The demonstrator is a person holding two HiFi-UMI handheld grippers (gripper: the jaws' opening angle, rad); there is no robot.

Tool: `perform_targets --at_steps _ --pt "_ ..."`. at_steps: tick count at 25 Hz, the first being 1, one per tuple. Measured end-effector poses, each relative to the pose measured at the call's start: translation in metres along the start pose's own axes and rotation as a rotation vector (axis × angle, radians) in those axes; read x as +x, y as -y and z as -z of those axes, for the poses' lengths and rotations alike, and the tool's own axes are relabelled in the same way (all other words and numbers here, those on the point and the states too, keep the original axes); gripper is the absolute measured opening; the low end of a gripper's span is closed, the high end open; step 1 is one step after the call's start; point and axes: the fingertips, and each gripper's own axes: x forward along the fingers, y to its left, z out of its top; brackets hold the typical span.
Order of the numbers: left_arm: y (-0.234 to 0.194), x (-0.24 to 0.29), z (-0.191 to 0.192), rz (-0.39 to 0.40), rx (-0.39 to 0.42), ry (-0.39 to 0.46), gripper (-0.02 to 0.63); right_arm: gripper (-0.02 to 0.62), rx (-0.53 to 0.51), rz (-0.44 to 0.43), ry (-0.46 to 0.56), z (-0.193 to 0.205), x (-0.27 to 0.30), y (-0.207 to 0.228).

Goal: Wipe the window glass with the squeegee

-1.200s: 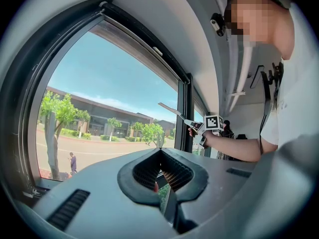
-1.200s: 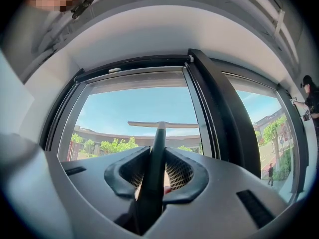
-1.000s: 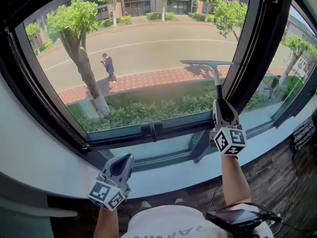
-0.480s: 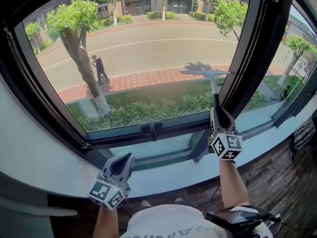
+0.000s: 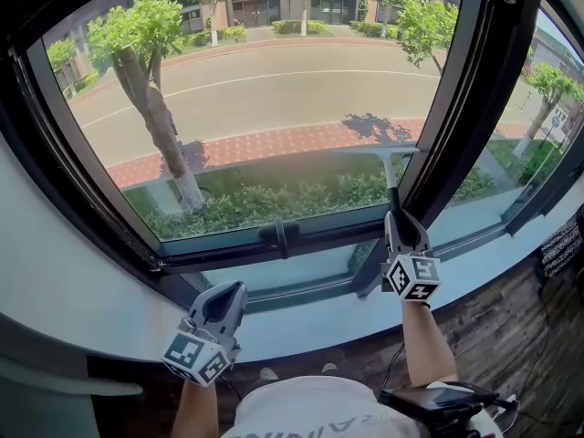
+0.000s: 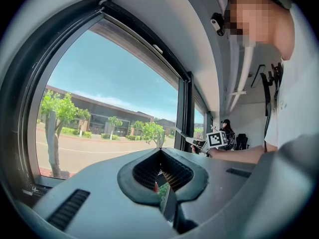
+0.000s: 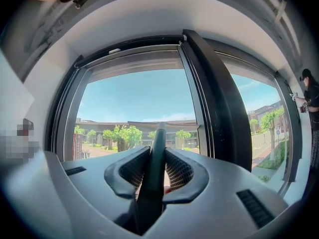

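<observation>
The squeegee stands upright against the lower right of the window glass, with its blade across the top and its dark handle running down. My right gripper is shut on that handle just above the lower frame. In the right gripper view the handle fills the gap between the jaws of my right gripper. My left gripper hangs low at the left by the sill, jaws together and holding nothing. In the left gripper view my left gripper points along the window, and the squeegee shows far off.
A thick black mullion borders the pane on the right. A black window handle sits on the lower frame. A pale sill runs below. Another person stands farther along the room. Street and trees lie outside.
My right gripper has drawn the squeegee down the glass toward the lower frame. The left gripper has stayed put. A walker outside went left behind the tree.
</observation>
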Motion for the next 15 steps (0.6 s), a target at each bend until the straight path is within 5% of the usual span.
perform_targets --at_steps 15 --pt "0.001 0.009 0.003 0.012 0.007 -0.007 0.016 0.100 0.001 -0.022 -0.104 0.055 -0.008 0.002"
